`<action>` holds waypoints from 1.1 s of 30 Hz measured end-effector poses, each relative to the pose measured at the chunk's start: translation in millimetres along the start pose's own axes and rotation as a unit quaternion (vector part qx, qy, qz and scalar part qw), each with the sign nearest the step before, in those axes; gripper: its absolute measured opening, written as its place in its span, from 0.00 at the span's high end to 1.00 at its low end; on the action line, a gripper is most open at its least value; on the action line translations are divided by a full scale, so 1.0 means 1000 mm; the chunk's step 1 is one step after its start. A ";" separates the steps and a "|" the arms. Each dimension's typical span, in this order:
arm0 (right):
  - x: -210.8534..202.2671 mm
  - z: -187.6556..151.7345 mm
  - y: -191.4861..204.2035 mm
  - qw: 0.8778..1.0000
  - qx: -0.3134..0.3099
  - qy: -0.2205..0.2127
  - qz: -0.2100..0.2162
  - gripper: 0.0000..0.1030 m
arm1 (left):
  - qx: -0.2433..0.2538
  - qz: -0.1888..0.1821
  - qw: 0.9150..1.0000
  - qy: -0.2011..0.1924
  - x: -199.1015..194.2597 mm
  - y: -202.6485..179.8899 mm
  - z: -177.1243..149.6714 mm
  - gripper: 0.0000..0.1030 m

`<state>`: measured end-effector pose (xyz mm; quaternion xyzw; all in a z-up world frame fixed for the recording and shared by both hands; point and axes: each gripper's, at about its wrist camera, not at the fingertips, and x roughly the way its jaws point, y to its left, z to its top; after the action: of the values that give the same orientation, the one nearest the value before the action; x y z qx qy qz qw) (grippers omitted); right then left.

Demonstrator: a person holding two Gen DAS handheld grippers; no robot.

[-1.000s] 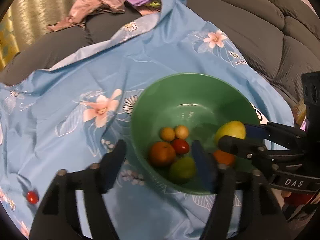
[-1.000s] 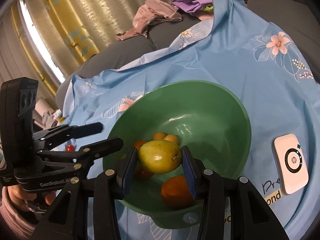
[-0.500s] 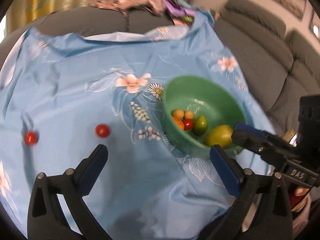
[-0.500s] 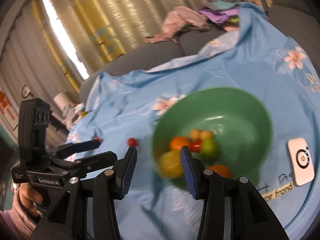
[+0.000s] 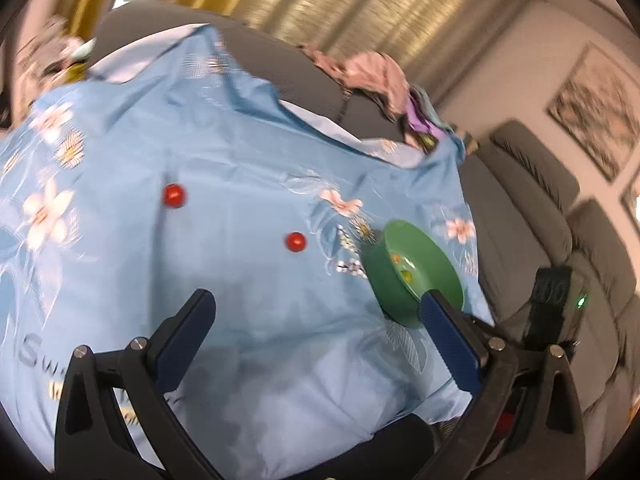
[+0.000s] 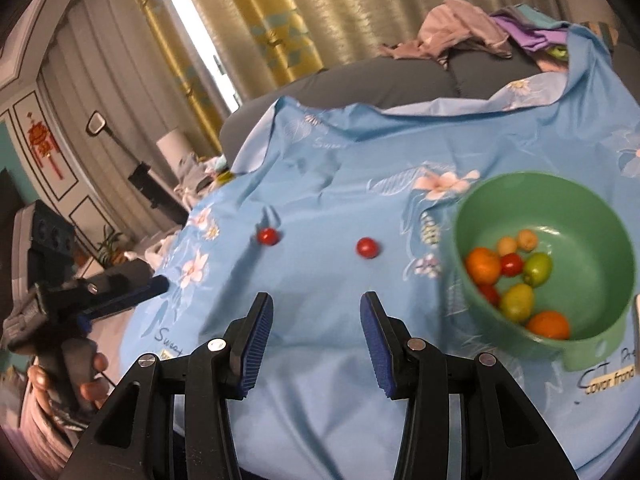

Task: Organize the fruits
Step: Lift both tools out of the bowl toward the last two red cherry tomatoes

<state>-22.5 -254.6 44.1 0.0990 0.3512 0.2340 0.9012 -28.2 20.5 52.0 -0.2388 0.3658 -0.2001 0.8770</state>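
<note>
A green bowl on the blue floral cloth holds several fruits, among them the yellow-green fruit and two oranges. The bowl also shows in the left wrist view. Two small red tomatoes lie loose on the cloth: one near and one farther left; both show in the left wrist view. My right gripper is open and empty, above the cloth in front of the near tomato. My left gripper is open and empty, well back from the tomatoes.
The blue cloth covers a grey sofa. A heap of clothes lies at the back. The left gripper's body and the hand that holds it sit at the left edge of the right wrist view.
The right gripper opened and dropped the yellow-green fruit into the bowl, then drew back and swung left. The left gripper pulled away from the bowl toward the loose tomatoes.
</note>
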 end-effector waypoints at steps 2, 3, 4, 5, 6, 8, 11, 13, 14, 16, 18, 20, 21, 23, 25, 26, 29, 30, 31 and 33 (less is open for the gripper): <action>0.005 -0.003 0.009 1.000 -0.008 0.009 0.003 0.56 | -0.040 -0.025 0.999 -0.011 -0.010 0.016 -0.003 0.00; 0.006 -0.003 0.011 1.000 -0.011 0.012 0.003 0.56 | -0.063 -0.039 0.997 -0.008 -0.010 0.024 -0.005 0.00; 0.009 -0.003 0.013 1.000 -0.014 0.015 0.005 0.56 | -0.089 -0.053 0.995 0.009 -0.005 0.031 -0.006 0.00; 0.012 -0.003 0.016 1.000 -0.017 0.019 0.006 0.56 | -0.095 -0.054 0.994 0.021 -0.003 0.035 -0.006 0.00; 0.015 -0.003 0.018 1.000 -0.018 0.021 0.006 0.56 | -0.087 -0.038 0.995 0.030 0.001 0.034 -0.007 0.00; 0.022 -0.003 0.020 0.999 -0.020 0.030 0.002 0.56 | -0.024 0.038 0.999 0.024 0.004 0.023 -0.008 0.00; 0.030 -0.003 0.019 0.999 -0.026 0.040 -0.010 0.56 | 0.051 0.082 0.995 0.022 0.007 0.012 -0.012 0.00; 0.036 -0.002 0.017 0.999 -0.023 0.048 -0.014 0.56 | 0.129 0.180 0.974 0.038 0.019 0.003 -0.015 0.00; 0.038 -0.001 0.016 0.998 -0.020 0.050 -0.014 0.56 | 0.155 0.224 0.961 0.040 0.024 0.001 -0.016 0.00; 0.043 0.002 0.015 0.998 -0.019 0.053 -0.015 0.56 | 0.173 0.250 0.952 0.045 0.029 0.004 -0.017 0.00; 0.048 0.005 0.017 0.998 -0.020 0.056 -0.013 0.56 | 0.150 0.223 0.961 0.061 0.034 0.012 -0.014 0.00; 0.053 0.007 0.019 0.998 -0.023 0.059 -0.012 0.56 | 0.148 0.225 0.961 0.065 0.040 0.014 -0.010 0.00; 0.057 0.009 0.020 0.998 -0.024 0.061 -0.013 0.56 | 0.150 0.230 0.959 0.067 0.043 0.015 -0.008 0.01; 0.062 0.012 0.020 0.997 -0.026 0.065 -0.016 0.56 | 0.152 0.237 0.957 0.070 0.047 0.016 -0.006 0.01; 0.068 0.015 0.019 0.997 -0.028 0.067 -0.022 0.56 | 0.147 0.231 0.959 0.071 0.050 0.020 0.002 0.01; 0.071 0.016 0.018 0.997 -0.028 0.068 -0.025 0.56 | 0.144 0.227 0.960 0.073 0.052 0.023 0.004 0.01; 0.082 0.022 0.012 0.996 -0.027 0.074 -0.041 0.56 | 0.147 0.230 0.959 0.081 0.059 0.030 0.007 0.01; 0.085 0.024 0.011 0.996 -0.027 0.076 -0.047 0.56 | 0.146 0.229 0.959 0.084 0.062 0.033 0.009 0.01; 0.090 0.026 0.010 0.995 -0.029 0.078 -0.055 0.56 | 0.144 0.226 0.959 0.087 0.065 0.036 0.011 0.01; 0.100 0.029 0.006 0.993 -0.034 0.086 -0.074 0.56 | 0.143 0.222 0.960 0.089 0.070 0.040 0.015 0.02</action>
<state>59.4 -200.4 8.7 0.0214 0.4254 0.1865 0.8853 35.4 20.1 0.3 -0.0049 0.4540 -0.0716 0.8881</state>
